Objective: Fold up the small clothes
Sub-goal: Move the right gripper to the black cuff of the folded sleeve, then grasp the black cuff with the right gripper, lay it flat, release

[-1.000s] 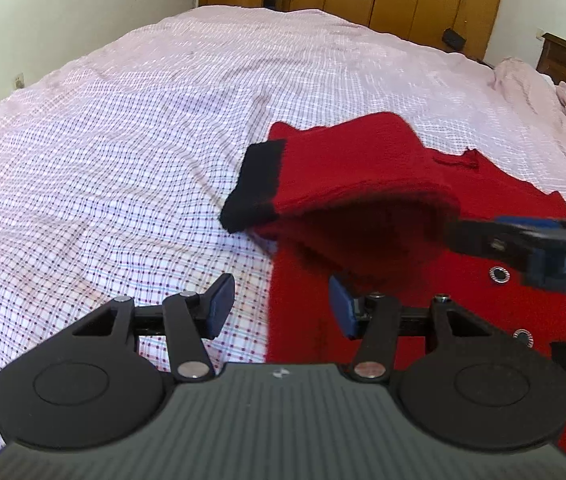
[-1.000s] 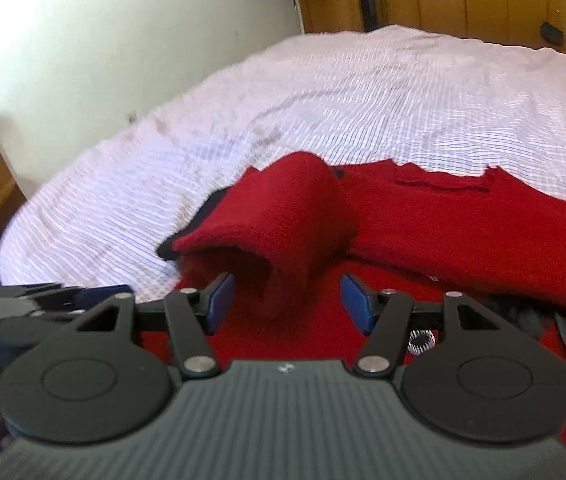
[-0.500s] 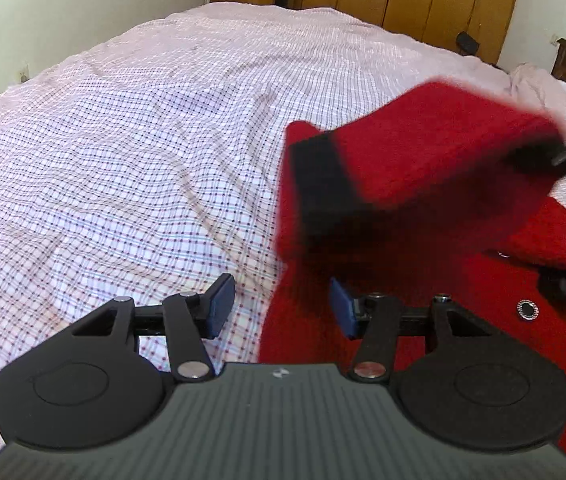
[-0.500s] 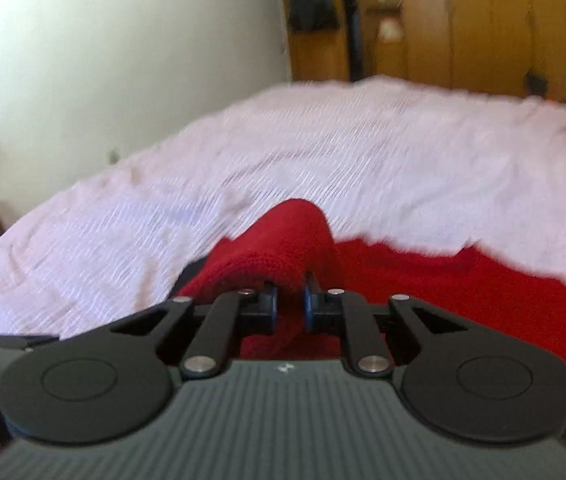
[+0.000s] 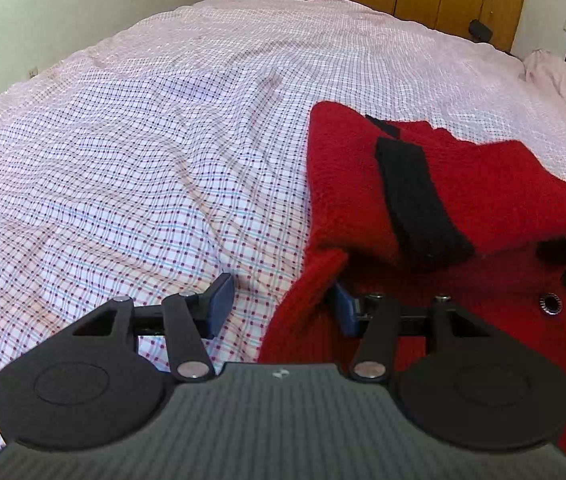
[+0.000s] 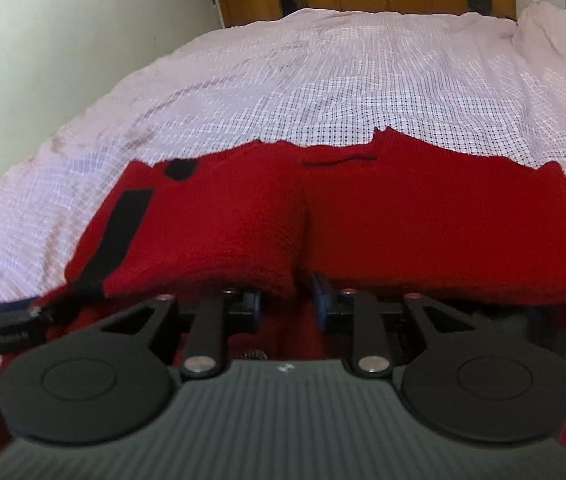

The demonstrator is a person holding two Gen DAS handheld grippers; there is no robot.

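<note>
Checked bedsheet [image 5: 163,160] — red garment [image 5: 483,200], right edge cut off

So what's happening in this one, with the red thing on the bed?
A person with a gripper in each hand is folding a small red knit garment on a checked bedsheet. The sleeve with the black cuff now lies folded across the body. The right tool sits at the sleeve's near edge; its jaws have just been opening, apparently letting the sleeve go. The left tool is open, with the garment's left edge between its pads but not pinched.
</note>
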